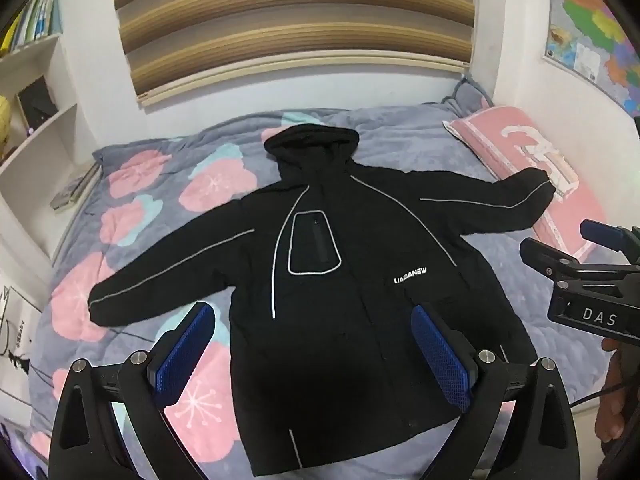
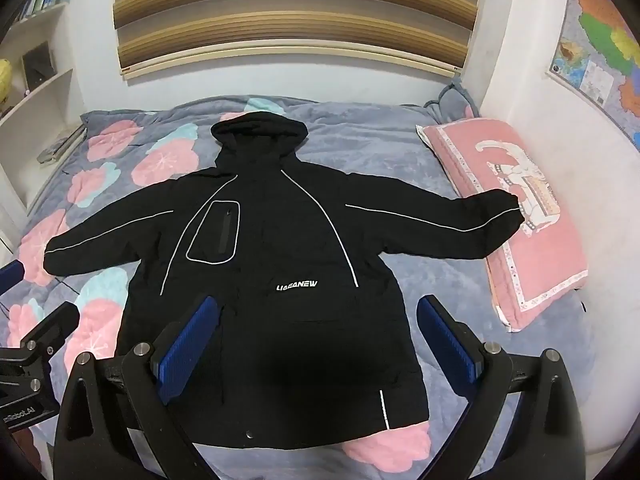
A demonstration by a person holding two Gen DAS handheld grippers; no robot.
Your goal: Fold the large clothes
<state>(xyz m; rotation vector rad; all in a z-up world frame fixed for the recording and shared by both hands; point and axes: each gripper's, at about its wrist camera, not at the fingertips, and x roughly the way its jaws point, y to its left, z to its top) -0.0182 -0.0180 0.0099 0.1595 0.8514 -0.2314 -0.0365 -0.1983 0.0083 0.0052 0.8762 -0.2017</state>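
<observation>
While both sets of fingers hang spread wide and empty above its lower half, the black hooded jacket (image 1: 320,280) lies flat, front up, on the floral bedspread (image 1: 160,208), sleeves stretched out, one cuff resting on the pink pillow (image 2: 532,240) beside it.

Left gripper (image 1: 312,360) and right gripper (image 2: 316,352) touch nothing.

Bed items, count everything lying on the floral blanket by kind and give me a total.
Black hooded jacket, spread flat with both sleeves out: 1
Pink pillow, under the end of one sleeve: 1
Total on the floral blanket: 2
</observation>
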